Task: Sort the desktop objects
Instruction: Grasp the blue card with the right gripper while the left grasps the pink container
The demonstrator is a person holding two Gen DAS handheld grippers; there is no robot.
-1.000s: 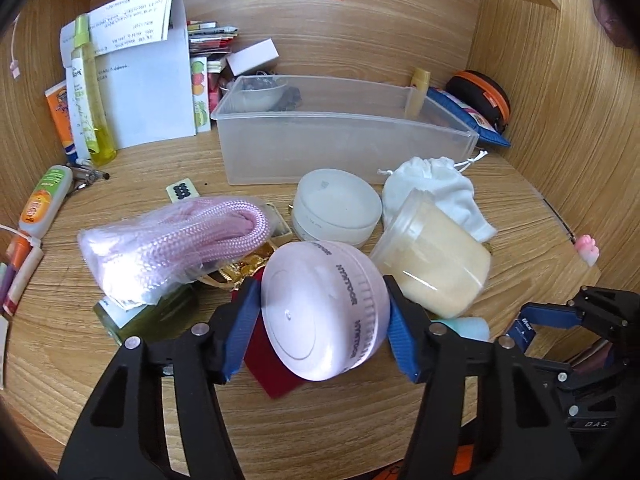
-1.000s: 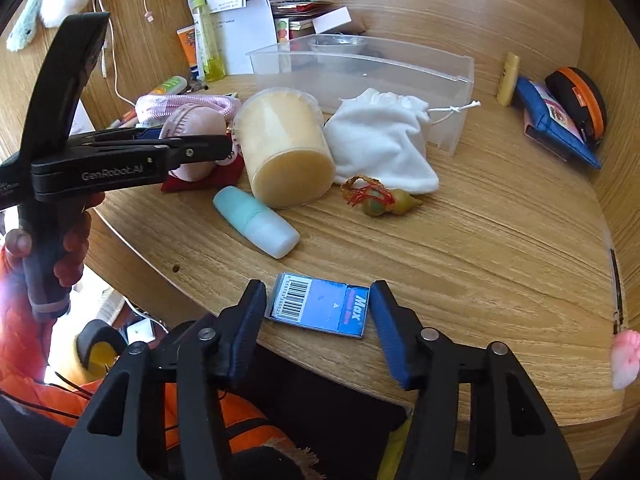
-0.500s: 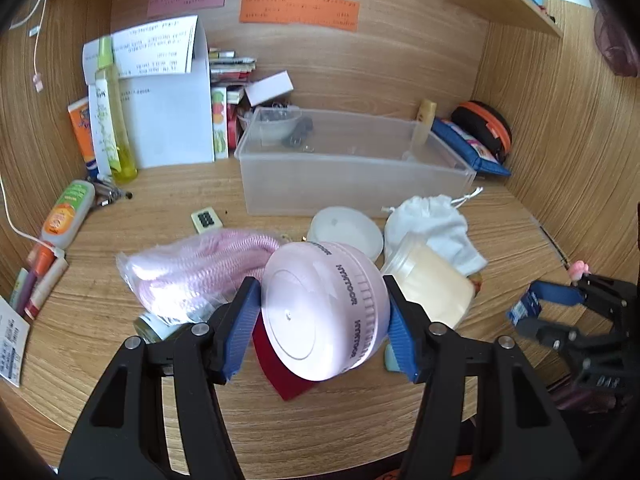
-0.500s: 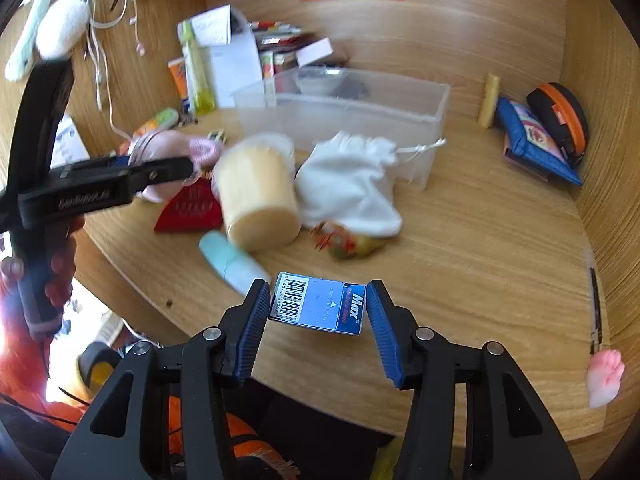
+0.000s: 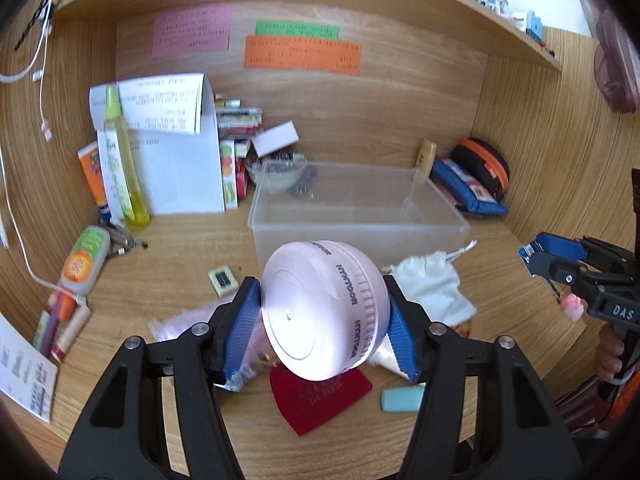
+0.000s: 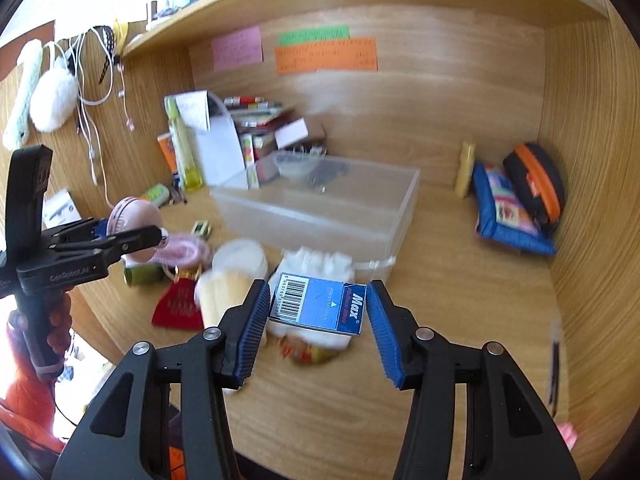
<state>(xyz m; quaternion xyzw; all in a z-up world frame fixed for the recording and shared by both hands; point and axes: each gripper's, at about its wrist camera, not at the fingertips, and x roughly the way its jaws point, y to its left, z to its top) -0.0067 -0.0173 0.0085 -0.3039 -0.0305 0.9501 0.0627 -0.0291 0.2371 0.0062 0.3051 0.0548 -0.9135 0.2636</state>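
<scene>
My left gripper (image 5: 322,320) is shut on a round pink case (image 5: 320,312) with lettering on its rim and holds it above the desk. In the right wrist view that left gripper (image 6: 104,240) hangs at the left with the pink case (image 6: 134,214) between its fingers. The right gripper (image 6: 316,318) is shut on a small blue staple box (image 6: 320,306) with a barcode, lifted clear of the desk. Seen from the left wrist, the right gripper (image 5: 556,260) sits at the right edge. A clear plastic bin (image 5: 352,232) stands behind both, and also shows as the bin (image 6: 312,220).
On the desk below lie a white drawstring pouch (image 5: 432,284), a red velvet pouch (image 5: 320,400), a teal tube (image 5: 402,398) and a cream jar (image 6: 224,292). A yellow spray bottle (image 5: 120,168) and papers stand back left. A blue pouch (image 5: 468,188) and an orange-trimmed case (image 5: 484,164) lie back right.
Both grippers have risen with the pink case and the blue box still held. The desk objects now sit lower and farther off, and the wall notes and shelf have come into view.
</scene>
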